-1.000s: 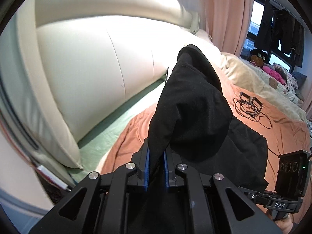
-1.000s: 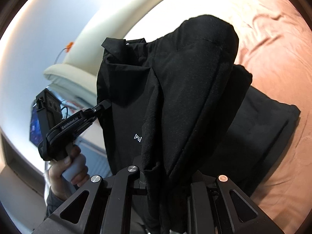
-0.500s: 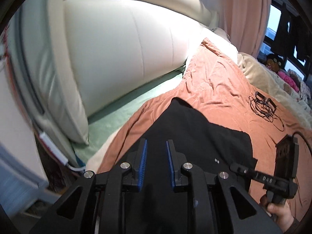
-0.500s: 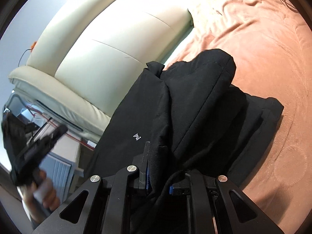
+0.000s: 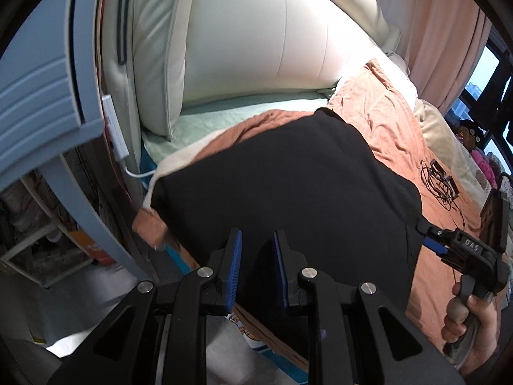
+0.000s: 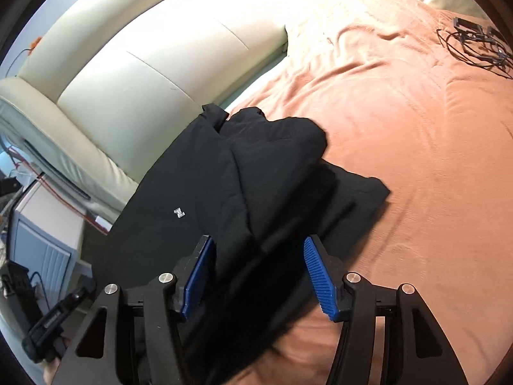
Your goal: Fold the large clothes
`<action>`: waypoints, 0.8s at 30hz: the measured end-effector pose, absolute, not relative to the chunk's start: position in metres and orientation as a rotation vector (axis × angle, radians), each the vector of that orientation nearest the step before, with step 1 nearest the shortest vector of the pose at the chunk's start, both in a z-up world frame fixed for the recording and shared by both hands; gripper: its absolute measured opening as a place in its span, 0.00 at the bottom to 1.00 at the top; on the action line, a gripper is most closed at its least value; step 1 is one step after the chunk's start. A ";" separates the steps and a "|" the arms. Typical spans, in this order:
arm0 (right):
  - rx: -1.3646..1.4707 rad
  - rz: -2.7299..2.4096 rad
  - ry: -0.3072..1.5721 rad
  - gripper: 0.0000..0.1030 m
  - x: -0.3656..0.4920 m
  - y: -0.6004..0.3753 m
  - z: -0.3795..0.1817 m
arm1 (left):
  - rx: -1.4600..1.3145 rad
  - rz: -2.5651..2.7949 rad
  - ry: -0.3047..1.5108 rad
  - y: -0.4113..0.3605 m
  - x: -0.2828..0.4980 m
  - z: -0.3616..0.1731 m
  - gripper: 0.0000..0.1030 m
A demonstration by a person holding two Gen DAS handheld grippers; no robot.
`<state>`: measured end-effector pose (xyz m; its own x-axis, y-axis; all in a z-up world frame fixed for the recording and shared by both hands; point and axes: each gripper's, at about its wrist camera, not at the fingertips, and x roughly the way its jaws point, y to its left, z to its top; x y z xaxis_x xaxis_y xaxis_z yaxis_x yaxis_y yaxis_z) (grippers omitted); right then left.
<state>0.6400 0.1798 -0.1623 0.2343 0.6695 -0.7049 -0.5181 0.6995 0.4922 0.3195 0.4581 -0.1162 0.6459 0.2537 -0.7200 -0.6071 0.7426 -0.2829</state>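
Garment (image 6: 243, 192) at bed edge (image 5: 179, 250), seemingly released, blanket (image 6: 416, 160) open rightward

Left gripper (image 5: 256, 258): we saw black angular arms, blue ribbed pads, silver round screws | right gripper (image 6: 258, 271): same black frame, blue ridged pads, silver screws, white "DAS" lettering | hand (image 5: 471, 316): bare, no sleeve visible

2 wrist fisheyes, close, angled down; shared black garment (image 5: 288, 173)

The garment (image 6: 256, 173) lies on the blanket (image 6: 400, 147), near the bed edge. The headboard (image 6: 154, 73) stands behind it. A cable bundle (image 6: 474, 45) lies well apart on the blanket.
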 end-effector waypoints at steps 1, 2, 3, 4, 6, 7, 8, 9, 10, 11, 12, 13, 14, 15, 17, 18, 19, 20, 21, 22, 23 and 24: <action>0.166 0.826 1.061 0.56 0.640 0.174 -0.160 | -0.540 0.516 0.709 0.454 0.319 -0.116 0.45; 0.162 0.831 1.063 0.56 0.640 0.169 -0.159 | -0.535 0.513 0.699 0.448 0.318 -0.114 0.56; 0.152 0.835 1.061 0.56 0.640 0.166 -0.157 | -0.530 0.508 0.684 0.442 0.317 -0.111 0.73; 0.136 0.835 1.058 0.59 0.638 0.161 -0.153 | -0.524 0.506 0.673 0.439 0.316 -0.109 0.77; 0.118 0.840 1.046 0.66 0.635 0.151 -0.147 | -0.501 0.505 0.662 0.427 0.315 -0.102 0.77; 0.113 0.840 1.035 0.70 0.633 0.146 -0.142 | -0.494 0.503 0.661 0.423 0.315 -0.099 0.77; 0.113 0.842 1.025 0.71 0.632 0.141 -0.137 | -0.487 0.498 0.655 0.416 0.314 -0.095 0.77; 0.113 0.846 1.016 0.73 0.629 0.136 -0.133 | -0.484 0.495 0.652 0.411 0.313 -0.092 0.77; 0.112 0.850 1.010 0.74 0.627 0.130 -0.129 | -0.481 0.494 0.649 0.407 0.312 -0.089 0.77; 0.106 0.851 1.005 0.76 0.625 0.125 -0.125 | -0.479 0.492 0.644 0.400 0.310 -0.085 0.78; 0.092 0.852 0.998 0.80 0.621 0.118 -0.120 | -0.475 0.494 0.640 0.395 0.308 -0.081 0.81; 0.079 0.854 0.993 0.87 0.619 0.115 -0.117 | -0.468 0.499 0.633 0.389 0.306 -0.079 0.86; 0.064 0.858 0.987 0.91 0.615 0.111 -0.113 | -0.462 0.503 0.621 0.383 0.303 -0.075 0.89; 0.055 0.862 0.977 0.98 0.610 0.104 -0.107 | -0.458 0.504 0.606 0.375 0.300 -0.070 0.93; 0.056 0.871 0.953 1.00 0.603 0.091 -0.096 | -0.443 0.497 0.589 0.359 0.296 -0.062 0.95; 0.057 0.875 0.941 1.00 0.599 0.083 -0.091 | -0.436 0.492 0.586 0.353 0.295 -0.059 0.95; 0.054 0.876 0.932 1.00 0.595 0.077 -0.087 | -0.427 0.487 0.583 0.346 0.294 -0.056 0.95; 0.046 0.873 0.922 1.00 0.591 0.070 -0.082 | -0.419 0.472 0.584 0.336 0.293 -0.052 0.96; 0.036 0.867 0.910 1.00 0.587 0.063 -0.078 | -0.416 0.461 0.585 0.330 0.292 -0.050 0.96; 0.027 0.859 0.897 1.00 0.582 0.055 -0.073 | -0.414 0.452 0.583 0.324 0.291 -0.047 0.96; 0.023 0.855 0.888 1.00 0.578 0.047 -0.069 | -0.410 0.444 0.579 0.317 0.289 -0.044 0.96; 0.020 0.850 0.878 1.00 0.573 0.037 -0.064 | -0.402 0.434 0.571 0.307 0.287 -0.040 0.96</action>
